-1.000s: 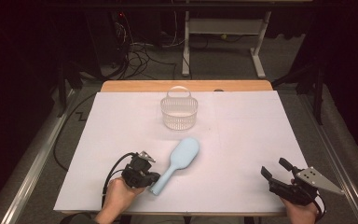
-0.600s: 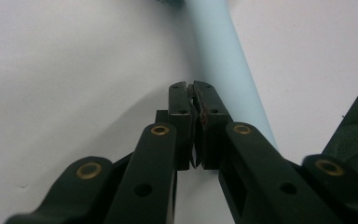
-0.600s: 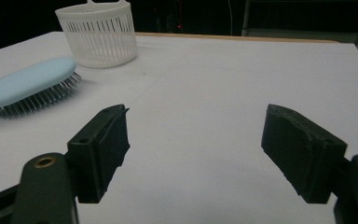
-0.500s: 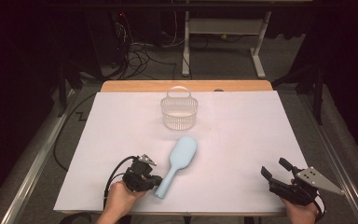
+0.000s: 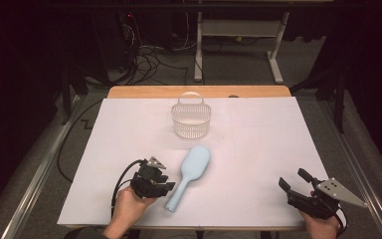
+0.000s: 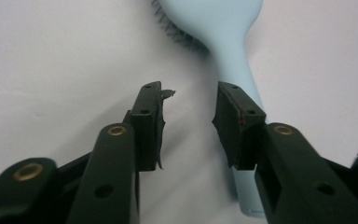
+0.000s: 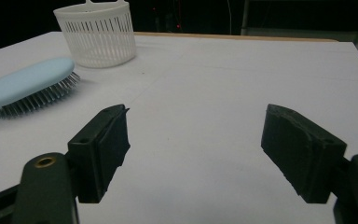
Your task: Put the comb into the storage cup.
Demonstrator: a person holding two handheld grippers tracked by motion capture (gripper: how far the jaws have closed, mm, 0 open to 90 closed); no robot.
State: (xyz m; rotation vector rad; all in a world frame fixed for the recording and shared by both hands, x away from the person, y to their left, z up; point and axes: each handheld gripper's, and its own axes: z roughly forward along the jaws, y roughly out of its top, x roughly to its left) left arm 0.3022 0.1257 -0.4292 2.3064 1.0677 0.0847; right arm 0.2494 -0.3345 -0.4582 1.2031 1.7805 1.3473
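Observation:
A light blue hairbrush [image 5: 195, 167] lies bristles down on the white table cover, its handle pointing toward the near edge. My left gripper [image 5: 167, 184] sits just left of that handle. Its jaws have just been opening. In the left gripper view the left gripper [image 6: 189, 100] stands open with bare table in the gap, and the hairbrush [image 6: 223, 28] handle runs under the right-hand jaw. My right gripper [image 5: 293, 179] rests open near the front right corner; in its own view the right gripper [image 7: 196, 135] holds nothing, with the hairbrush [image 7: 28, 81] far off to the left.
A white slatted basket [image 5: 191, 122] with a handle stands upright at the back centre, beyond the brush; the basket [image 7: 98, 37] looks empty. The white cover [image 5: 263, 144] spans the table, with a wooden strip [image 5: 144, 92] along the far edge. Cables and desk legs lie on the floor beyond.
The left gripper's jaws have parted from around the brush handle. The handle end has shifted slightly toward the near edge. The right gripper has stayed put.

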